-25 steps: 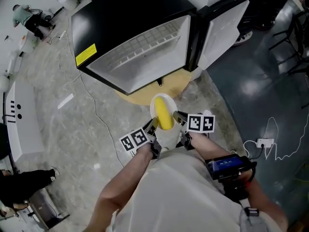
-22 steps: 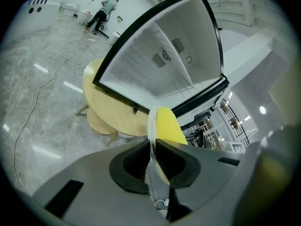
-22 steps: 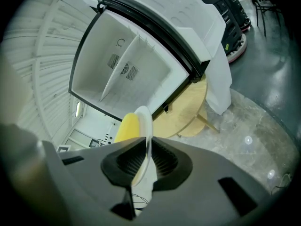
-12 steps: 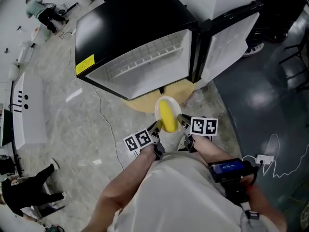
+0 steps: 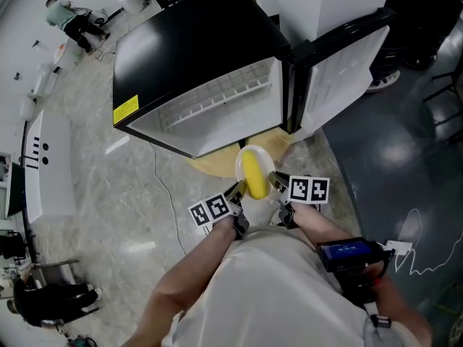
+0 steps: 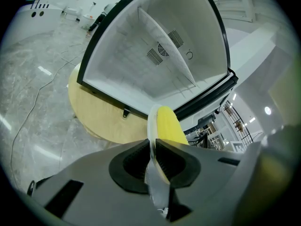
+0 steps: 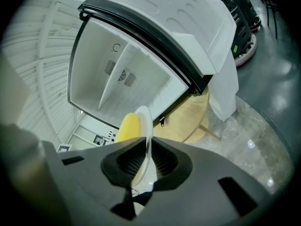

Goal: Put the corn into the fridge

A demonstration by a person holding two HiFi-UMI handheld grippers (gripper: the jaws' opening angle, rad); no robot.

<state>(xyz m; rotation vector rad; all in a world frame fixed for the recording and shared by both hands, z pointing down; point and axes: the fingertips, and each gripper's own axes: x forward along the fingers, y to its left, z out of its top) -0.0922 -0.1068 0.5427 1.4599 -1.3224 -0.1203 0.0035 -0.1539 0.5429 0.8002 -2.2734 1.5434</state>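
Note:
A yellow corn cob [image 5: 253,176] lies on a white plate [image 5: 246,154], carried between my two grippers in front of the fridge. My left gripper [image 5: 235,192] is shut on the plate's left rim [image 6: 151,126], with the corn [image 6: 170,125] just beyond its jaws. My right gripper [image 5: 276,183] is shut on the opposite rim [image 7: 146,126], the corn [image 7: 128,125] showing to its left. The black fridge [image 5: 195,56] stands open ahead. Its white interior [image 6: 155,55] holds a shelf, and its door [image 5: 340,71] is swung out to the right.
The fridge stands on a round wooden platform [image 5: 217,154]. A thin cable [image 5: 163,186] runs over the marble floor at the left, near a white cabinet [image 5: 43,165]. A power strip [image 5: 398,246] lies on the dark floor at the right. A person [image 5: 51,298] is at the lower left.
Both grippers have carried the plate with the corn forward toward the open fridge, which now sits closer. Both grips are unchanged.

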